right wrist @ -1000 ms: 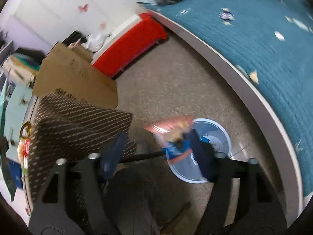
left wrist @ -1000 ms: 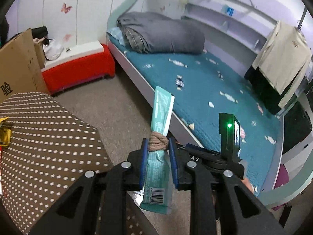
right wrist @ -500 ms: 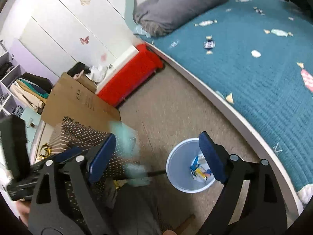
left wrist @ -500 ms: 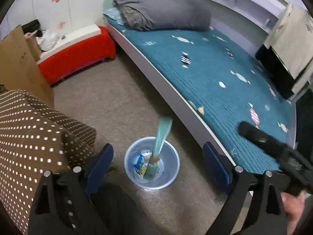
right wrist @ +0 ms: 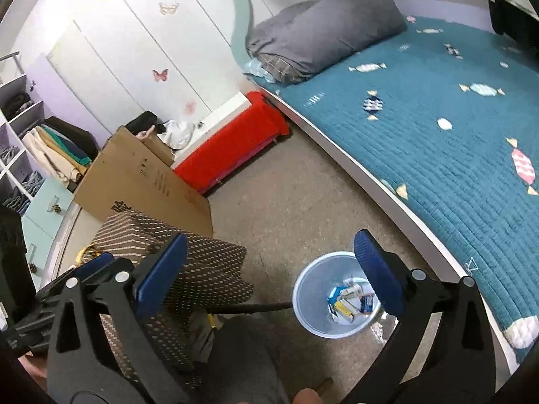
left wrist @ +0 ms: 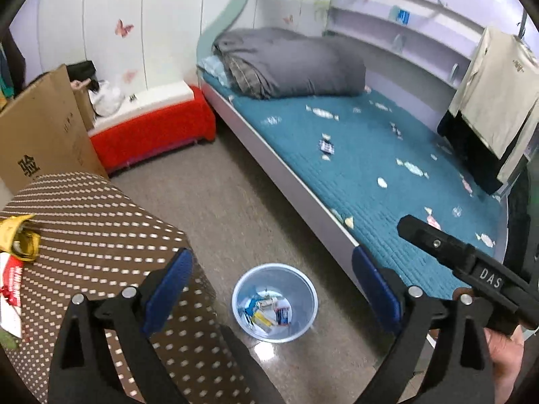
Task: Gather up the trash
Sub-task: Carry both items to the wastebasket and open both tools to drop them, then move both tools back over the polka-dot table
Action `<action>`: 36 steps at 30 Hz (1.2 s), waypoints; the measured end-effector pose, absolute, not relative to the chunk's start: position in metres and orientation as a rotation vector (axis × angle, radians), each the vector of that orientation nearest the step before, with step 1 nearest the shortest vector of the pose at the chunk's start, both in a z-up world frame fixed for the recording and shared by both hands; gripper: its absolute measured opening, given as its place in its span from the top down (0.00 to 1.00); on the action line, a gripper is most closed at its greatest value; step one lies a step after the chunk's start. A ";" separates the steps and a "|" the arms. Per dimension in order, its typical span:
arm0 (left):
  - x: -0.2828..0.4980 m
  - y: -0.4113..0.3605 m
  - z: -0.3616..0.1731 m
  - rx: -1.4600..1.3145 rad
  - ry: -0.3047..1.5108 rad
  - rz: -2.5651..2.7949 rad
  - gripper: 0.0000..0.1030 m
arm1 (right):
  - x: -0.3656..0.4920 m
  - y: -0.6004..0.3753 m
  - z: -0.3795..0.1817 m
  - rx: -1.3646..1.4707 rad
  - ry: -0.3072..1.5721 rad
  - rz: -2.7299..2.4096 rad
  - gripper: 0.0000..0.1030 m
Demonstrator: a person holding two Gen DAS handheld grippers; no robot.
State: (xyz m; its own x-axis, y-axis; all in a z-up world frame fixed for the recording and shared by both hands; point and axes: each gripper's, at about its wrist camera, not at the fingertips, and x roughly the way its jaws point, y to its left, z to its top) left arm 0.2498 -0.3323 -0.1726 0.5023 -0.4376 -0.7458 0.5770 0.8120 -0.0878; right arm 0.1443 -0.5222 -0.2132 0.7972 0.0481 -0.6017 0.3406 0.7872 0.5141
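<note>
Above the bin: both claws spread wide, nothing held.

My left gripper (left wrist: pixel 273 289) and right gripper (right wrist: pixel 269 269) hang apart over the blue wastebasket (left wrist: pixel 305 284), wrappers (left wrist: pixel 267 311) lying inside. Next trash I judge to be the yellow wrapper (left wrist: pixel 20 237) on the dotted tablecloth (left wrist: pixel 101 222). Risk: swinging there, a finger clips the table edge or knocks the basket, which stands near the bed frame (left wrist: pixel 286 171).

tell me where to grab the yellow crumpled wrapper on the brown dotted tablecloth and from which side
A judgement: take the yellow crumpled wrapper by its raised, folded upper edge, coming from above with the open left gripper. It lies low on the brown dotted tablecloth, next to a red and white packet, so a side approach would probably catch cloth.
</note>
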 end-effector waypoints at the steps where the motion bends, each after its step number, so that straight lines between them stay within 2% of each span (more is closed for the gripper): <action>1: 0.248 -0.329 -0.169 0.176 0.836 -0.616 0.09 | 0.144 -0.517 -0.206 0.642 0.629 -0.166 0.06; 16: 0.217 -0.238 -0.115 0.089 0.698 -0.573 0.08 | 0.149 -0.436 -0.131 0.526 0.552 -0.071 0.06; 36: 0.197 -0.068 -0.100 -0.022 0.595 -0.341 0.08 | 0.184 -0.297 -0.110 0.379 0.597 0.120 0.06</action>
